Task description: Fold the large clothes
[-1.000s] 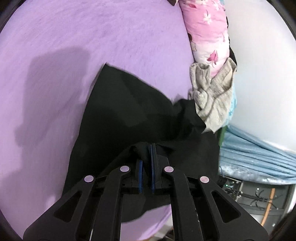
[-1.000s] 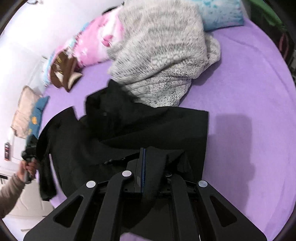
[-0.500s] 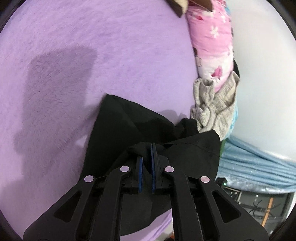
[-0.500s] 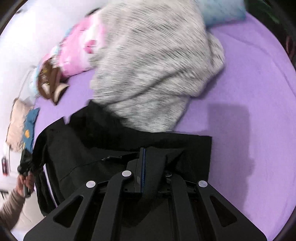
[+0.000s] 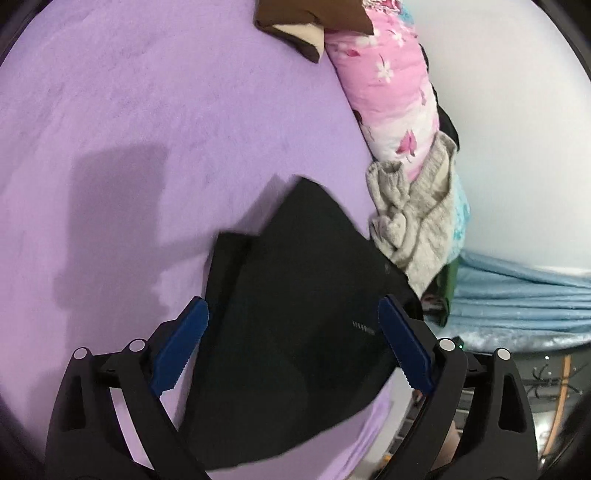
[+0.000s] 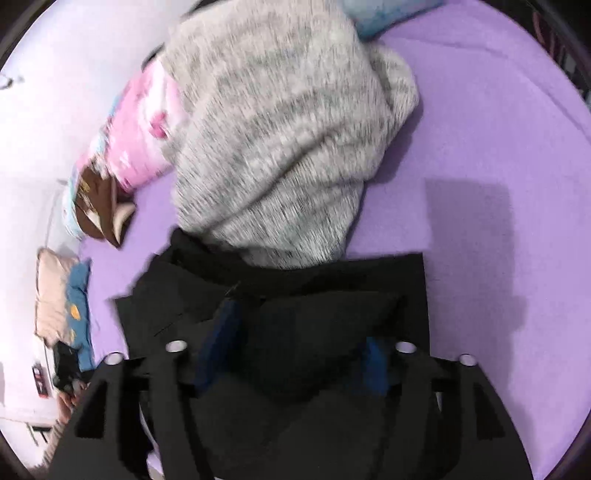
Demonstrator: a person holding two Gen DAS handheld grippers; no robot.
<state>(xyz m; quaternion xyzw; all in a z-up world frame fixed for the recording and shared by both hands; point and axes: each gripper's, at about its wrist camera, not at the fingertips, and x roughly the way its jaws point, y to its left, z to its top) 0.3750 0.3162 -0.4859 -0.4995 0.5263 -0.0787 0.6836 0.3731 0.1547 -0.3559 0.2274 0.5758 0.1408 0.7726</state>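
In the left wrist view, the left hand-held gripper (image 5: 293, 347) stands wide apart, its blue pads on either side of the black garment (image 5: 295, 314) with nothing pinched between them. The garment lies in layers on the near right part of the purple bed (image 5: 147, 129), one corner pointing toward the far side and a narrow folded band showing along its left edge. Just beyond it, to the right, a grey knit sleeve (image 5: 413, 221) is bunched against a pink floral quilt (image 5: 388, 85), and a brown cloth (image 5: 306, 22) lies at the far end. In the right wrist view, blurred by motion, the right hand-held gripper (image 6: 295, 350) is also spread, and the black garment (image 6: 332, 302) sits between and under its fingers; as far as the blur allows, nothing is clamped. A grey knit sweater (image 6: 288, 140) is heaped at the garment's far edge, touching it. Judging from both views, one fold has just been laid and let go. The next move likely calls for choosing fresh grip points on a free edge or corner of the black cloth, closing on one layer set only, and keeping clear of the grey sweater so it is not dragged into the fold.
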